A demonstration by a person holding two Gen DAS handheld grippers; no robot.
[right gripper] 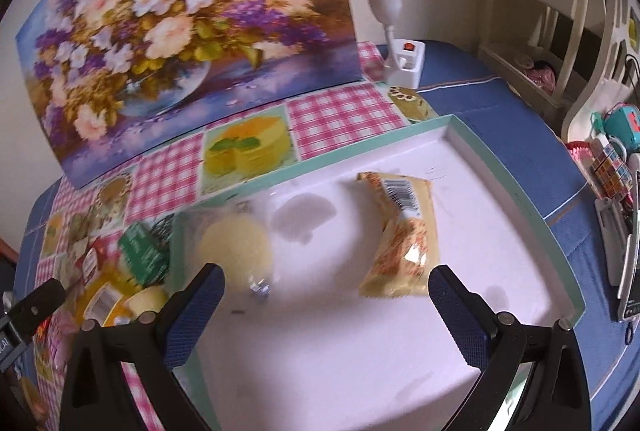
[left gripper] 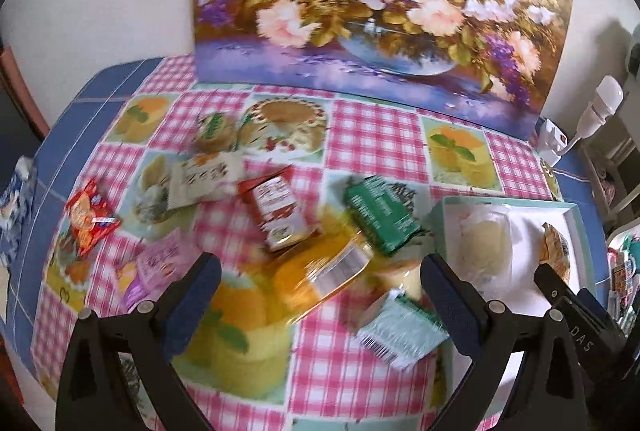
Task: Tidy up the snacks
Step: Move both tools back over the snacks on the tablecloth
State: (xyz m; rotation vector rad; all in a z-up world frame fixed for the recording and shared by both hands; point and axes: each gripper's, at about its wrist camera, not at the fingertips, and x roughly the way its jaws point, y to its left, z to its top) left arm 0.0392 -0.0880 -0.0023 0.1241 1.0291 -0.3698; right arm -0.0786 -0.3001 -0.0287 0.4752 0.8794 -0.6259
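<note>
My left gripper (left gripper: 320, 281) hangs open above a loose heap of snacks on the checked tablecloth: an orange-yellow packet (left gripper: 320, 271) between its fingers, a red packet (left gripper: 276, 213), a green packet (left gripper: 380, 215), a pale green packet (left gripper: 400, 331). Farther left lie a white packet (left gripper: 204, 179), a pink packet (left gripper: 158, 259) and a red-orange packet (left gripper: 88, 217). A white tray with a teal rim (right gripper: 516, 187) holds a round pale bun in clear wrap (right gripper: 236, 247) and a yellow-orange packet (right gripper: 404, 235). My right gripper (right gripper: 326, 295) is open over the tray, holding nothing.
A flower painting (left gripper: 372, 3) leans against the wall at the table's back. A white lamp on a socket block (right gripper: 400, 43) stands at the back right. Shelves and toys (right gripper: 616, 159) crowd the right side. The table edge drops off at the left.
</note>
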